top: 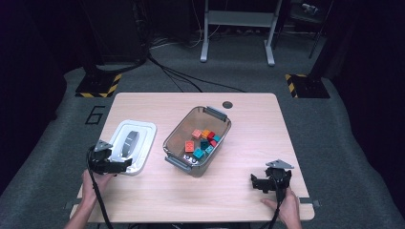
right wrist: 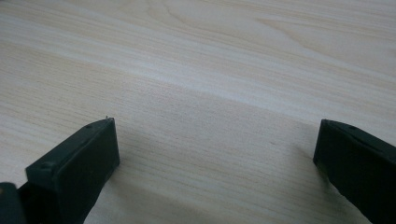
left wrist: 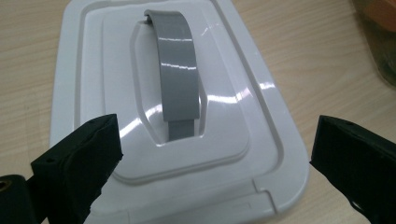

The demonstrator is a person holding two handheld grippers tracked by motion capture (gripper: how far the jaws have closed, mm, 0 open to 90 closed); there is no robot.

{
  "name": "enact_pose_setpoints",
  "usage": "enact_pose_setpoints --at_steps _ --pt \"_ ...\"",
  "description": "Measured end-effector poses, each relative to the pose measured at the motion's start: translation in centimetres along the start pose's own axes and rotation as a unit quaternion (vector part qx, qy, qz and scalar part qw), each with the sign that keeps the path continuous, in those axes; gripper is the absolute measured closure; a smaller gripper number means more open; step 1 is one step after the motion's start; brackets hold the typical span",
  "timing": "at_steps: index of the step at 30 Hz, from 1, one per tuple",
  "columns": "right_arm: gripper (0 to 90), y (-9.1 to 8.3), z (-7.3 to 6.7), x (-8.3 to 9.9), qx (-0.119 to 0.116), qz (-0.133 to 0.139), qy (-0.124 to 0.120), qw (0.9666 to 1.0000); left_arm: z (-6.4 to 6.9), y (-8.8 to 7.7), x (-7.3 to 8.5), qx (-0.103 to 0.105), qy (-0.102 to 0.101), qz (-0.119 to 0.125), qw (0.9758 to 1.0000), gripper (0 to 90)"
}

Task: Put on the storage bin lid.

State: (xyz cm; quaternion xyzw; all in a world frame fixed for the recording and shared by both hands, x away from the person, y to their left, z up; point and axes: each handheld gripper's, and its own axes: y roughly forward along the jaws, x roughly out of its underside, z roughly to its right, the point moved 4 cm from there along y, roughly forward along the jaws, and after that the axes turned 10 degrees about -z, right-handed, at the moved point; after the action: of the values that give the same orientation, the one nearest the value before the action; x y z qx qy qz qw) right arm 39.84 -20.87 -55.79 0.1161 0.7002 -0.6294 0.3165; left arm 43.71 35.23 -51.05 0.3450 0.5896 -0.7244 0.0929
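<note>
A white box lid (top: pixel 133 143) with a grey handle (top: pixel 129 141) lies flat on the left part of the wooden table (top: pixel 248 119). My left gripper (top: pixel 125 164) hovers at the lid's near end, open, its jaws wide apart over the lid (left wrist: pixel 187 93) and handle (left wrist: pixel 180 84). A clear grey-tinted bin (top: pixel 177 132) with grey latches stands mid-table and holds several small coloured bricks (top: pixel 203 140). My right gripper (top: pixel 255 182) rests low near the front right edge, open, with bare wood (right wrist: pixel 210 93) between its jaws.
A round cable hole (top: pixel 227 104) sits at the table's far edge. Cables (top: pixel 181 76) run across the grey floor behind, beside a white desk frame (top: pixel 239 28) and yellow-black marked floor plates (top: pixel 98 86).
</note>
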Motion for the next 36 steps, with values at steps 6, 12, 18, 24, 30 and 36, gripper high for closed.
enact_pose_setpoints --at_steps 6,12,18,24,30,36 --pt "0.0 0.0 0.0 0.0 0.000 0.000 0.000 1.0000 -0.7 1.3 -2.4 -0.004 -0.004 -0.007 1.0000 6.3" --pt "0.0 0.0 0.1 0.0 -0.001 -0.002 -0.004 1.0000 -1.9 3.7 -4.0 -0.011 -0.009 -0.040 0.9991 16.3" --pt "0.0 0.0 0.1 0.0 -0.003 -0.003 -0.007 1.0000 -2.5 5.3 -4.6 -0.024 -0.025 -0.074 0.9966 37.8" --pt "0.0 0.0 0.1 0.0 -0.003 -0.003 -0.007 1.0000 -2.5 5.6 -4.8 -0.020 -0.032 -0.074 0.9965 66.6" --pt "0.0 0.0 0.1 0.0 -0.004 -0.002 -0.007 1.0000 -2.7 4.8 -4.8 -0.016 -0.029 -0.057 0.9978 67.4" --pt "0.0 0.1 0.2 -0.1 -0.012 0.000 -0.018 0.9998 -2.6 3.3 -5.1 0.004 -0.031 -0.046 0.9984 67.5"
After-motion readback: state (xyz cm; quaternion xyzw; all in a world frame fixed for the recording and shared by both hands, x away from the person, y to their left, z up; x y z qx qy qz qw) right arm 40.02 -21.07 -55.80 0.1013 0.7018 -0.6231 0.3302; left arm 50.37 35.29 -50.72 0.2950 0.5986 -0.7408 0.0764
